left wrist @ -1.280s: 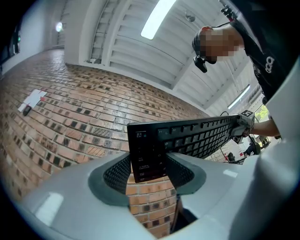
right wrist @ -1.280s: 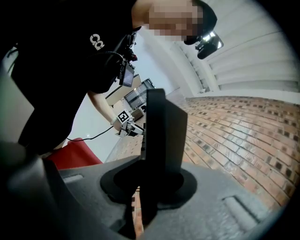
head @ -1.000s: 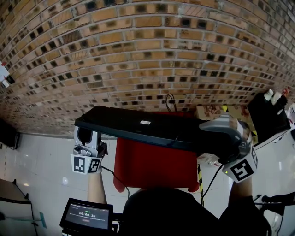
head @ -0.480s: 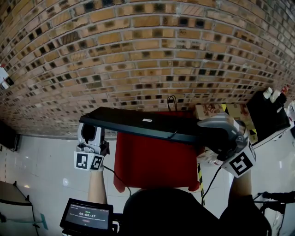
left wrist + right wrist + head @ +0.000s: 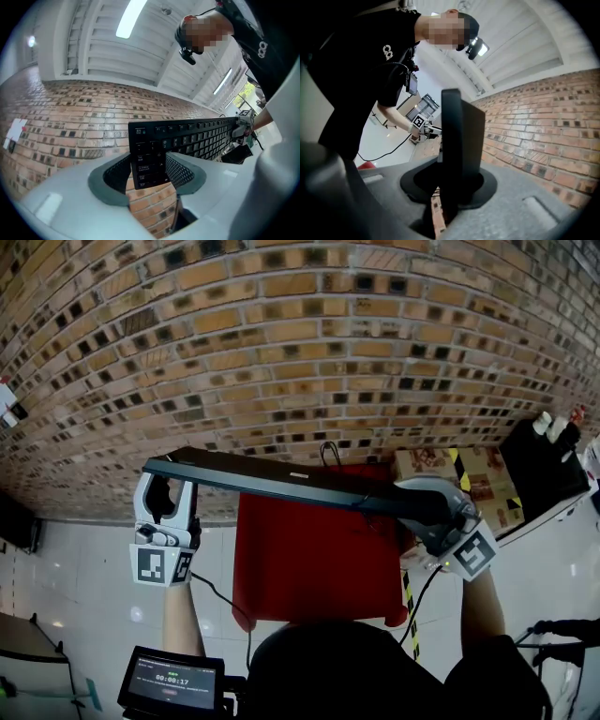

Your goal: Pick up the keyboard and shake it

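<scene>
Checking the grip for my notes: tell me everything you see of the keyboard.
The keyboard is black, plastic-looking, long and flat, with dark keys on one face and a small pale label on the other. It is held in the air, left end raised, clamped at its ends by the left tongs and right tongs.

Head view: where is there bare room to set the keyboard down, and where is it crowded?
The red tabletop under the raised keyboard shows bare, between the brick wall and the person's head. Right of it is crowded: a cardboard box and a black stand. Left of it lies open white floor.
</scene>
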A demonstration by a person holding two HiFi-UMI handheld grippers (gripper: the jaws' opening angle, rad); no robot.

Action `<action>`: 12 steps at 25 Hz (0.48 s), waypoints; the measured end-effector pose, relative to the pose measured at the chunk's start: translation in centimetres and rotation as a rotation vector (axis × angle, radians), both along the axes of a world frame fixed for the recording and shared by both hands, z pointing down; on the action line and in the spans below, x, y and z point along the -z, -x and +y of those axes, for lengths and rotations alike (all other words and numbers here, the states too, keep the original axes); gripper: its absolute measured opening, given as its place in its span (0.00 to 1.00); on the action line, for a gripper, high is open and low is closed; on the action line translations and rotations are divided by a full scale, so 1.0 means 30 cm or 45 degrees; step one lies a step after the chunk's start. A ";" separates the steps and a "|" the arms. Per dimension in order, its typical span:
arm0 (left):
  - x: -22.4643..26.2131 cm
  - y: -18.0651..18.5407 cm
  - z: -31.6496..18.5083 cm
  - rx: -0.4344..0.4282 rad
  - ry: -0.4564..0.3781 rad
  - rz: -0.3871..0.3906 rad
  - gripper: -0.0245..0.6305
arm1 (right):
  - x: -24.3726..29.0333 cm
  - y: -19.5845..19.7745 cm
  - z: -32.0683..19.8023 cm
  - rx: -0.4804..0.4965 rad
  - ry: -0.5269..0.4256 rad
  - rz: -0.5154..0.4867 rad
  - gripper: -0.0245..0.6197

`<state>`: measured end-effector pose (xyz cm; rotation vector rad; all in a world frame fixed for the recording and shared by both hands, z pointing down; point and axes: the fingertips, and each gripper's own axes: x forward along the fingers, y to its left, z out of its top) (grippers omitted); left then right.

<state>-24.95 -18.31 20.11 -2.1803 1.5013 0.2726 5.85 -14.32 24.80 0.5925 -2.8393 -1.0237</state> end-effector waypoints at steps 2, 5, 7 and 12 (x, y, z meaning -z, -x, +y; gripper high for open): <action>0.087 -0.017 0.029 0.001 -0.080 -0.062 0.40 | 0.023 -0.008 0.015 -0.012 -0.050 -0.064 0.15; 0.192 -0.056 0.083 -0.024 -0.189 -0.110 0.40 | 0.049 -0.023 0.034 -0.003 -0.082 -0.133 0.15; 0.222 -0.070 0.104 -0.029 -0.227 -0.126 0.40 | 0.057 -0.031 0.043 0.008 -0.075 -0.161 0.15; 0.209 -0.083 0.105 -0.060 -0.194 -0.068 0.40 | 0.068 -0.044 0.066 -0.004 -0.067 -0.128 0.15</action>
